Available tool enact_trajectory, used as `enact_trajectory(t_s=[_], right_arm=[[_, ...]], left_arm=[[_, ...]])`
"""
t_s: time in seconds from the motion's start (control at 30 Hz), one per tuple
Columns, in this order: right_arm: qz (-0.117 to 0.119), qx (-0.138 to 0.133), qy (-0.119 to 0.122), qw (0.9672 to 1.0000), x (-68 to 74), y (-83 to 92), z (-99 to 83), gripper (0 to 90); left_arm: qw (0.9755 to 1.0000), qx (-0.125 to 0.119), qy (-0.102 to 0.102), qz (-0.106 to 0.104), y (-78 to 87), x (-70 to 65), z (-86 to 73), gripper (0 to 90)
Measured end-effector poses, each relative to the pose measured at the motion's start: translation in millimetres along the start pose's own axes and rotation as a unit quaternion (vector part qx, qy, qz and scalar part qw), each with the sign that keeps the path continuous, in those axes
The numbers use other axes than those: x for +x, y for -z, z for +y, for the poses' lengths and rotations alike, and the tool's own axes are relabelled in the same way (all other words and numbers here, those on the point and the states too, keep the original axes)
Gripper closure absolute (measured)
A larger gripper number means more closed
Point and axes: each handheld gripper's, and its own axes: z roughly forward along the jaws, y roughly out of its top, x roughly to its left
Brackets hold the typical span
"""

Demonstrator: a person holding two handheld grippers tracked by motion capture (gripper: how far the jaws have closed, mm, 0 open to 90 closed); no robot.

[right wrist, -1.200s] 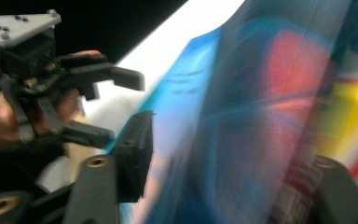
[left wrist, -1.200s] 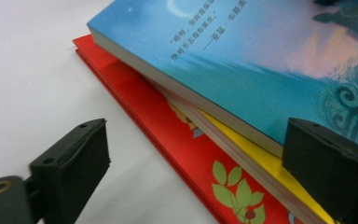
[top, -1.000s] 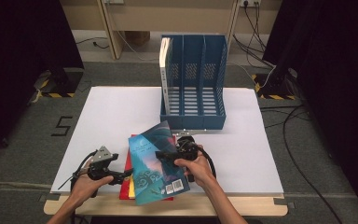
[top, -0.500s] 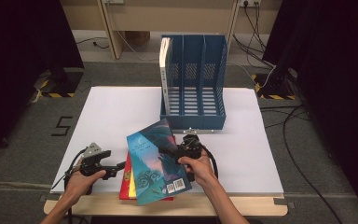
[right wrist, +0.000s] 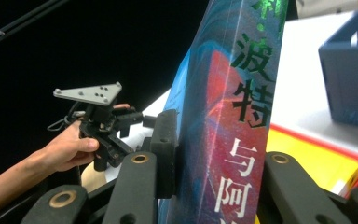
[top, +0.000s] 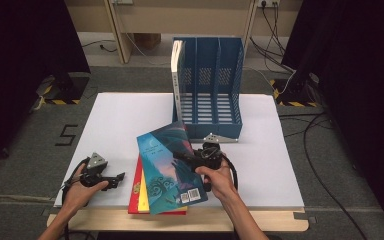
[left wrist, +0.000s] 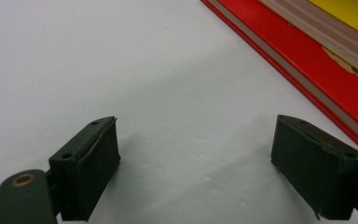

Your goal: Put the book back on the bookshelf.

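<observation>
A blue-green book (top: pixel 166 172) is tilted up over a red book (top: pixel 135 194) and a yellow one (top: pixel 143 198) near the table's front edge. My right gripper (top: pixel 181 158) is shut on its right edge; the spine (right wrist: pixel 233 116) stands upright between the pads (right wrist: pixel 165 140), whose jaws have just been closing on it. My left gripper (top: pixel 119 178) rests low on the white table left of the stack. Its jaws (left wrist: pixel 196 172) are open with only bare table between them and have just been opening a little. The red book's edge (left wrist: pixel 326 79) lies beyond them.
A blue file rack (top: pixel 207 95) stands at the back of the white table (top: pixel 125 120), with a white book (top: pixel 176 75) upright in its left slot. The person's left hand and left gripper (right wrist: pixel 103 125) appear beyond the held book. Cables lie on the floor at the right.
The left gripper has drawn back leftward from the stack and sunk toward the table. The right gripper has closed on the blue-green book and raised its right edge.
</observation>
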Motion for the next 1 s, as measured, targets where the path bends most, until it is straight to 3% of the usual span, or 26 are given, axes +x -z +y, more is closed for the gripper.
enact_trajectory(t_s=[0.37,0.5,0.73,0.83,1.0], right_arm=[[-0.019,-0.06,0.049,0.9968,13.5,22.2,18.0,69.4],[-0.033,-0.083,0.075,0.9932,19.0,37.1,26.1,69.5],[-0.052,-0.112,0.086,0.9887,17.6,57.4,35.3,69.4],[-0.069,-0.116,0.1,0.9857,17.2,65.9,38.9,69.5],[-0.093,-0.131,0.101,0.9818,10.7,80.0,40.7,69.4]], left_arm=[[1.0,-0.002,-0.001,-0.001,-0.3,-0.1,-0.2,13.6],[1.0,-0.002,0.001,-0.001,-0.2,-0.2,-0.2,13.6],[1.0,-0.001,-0.001,-0.001,-0.2,-0.1,-0.1,13.6],[1.0,0.0,-0.002,-0.001,-0.1,0.0,-0.1,13.6],[1.0,-0.001,0.0,-0.001,-0.2,-0.3,-0.2,13.6]])
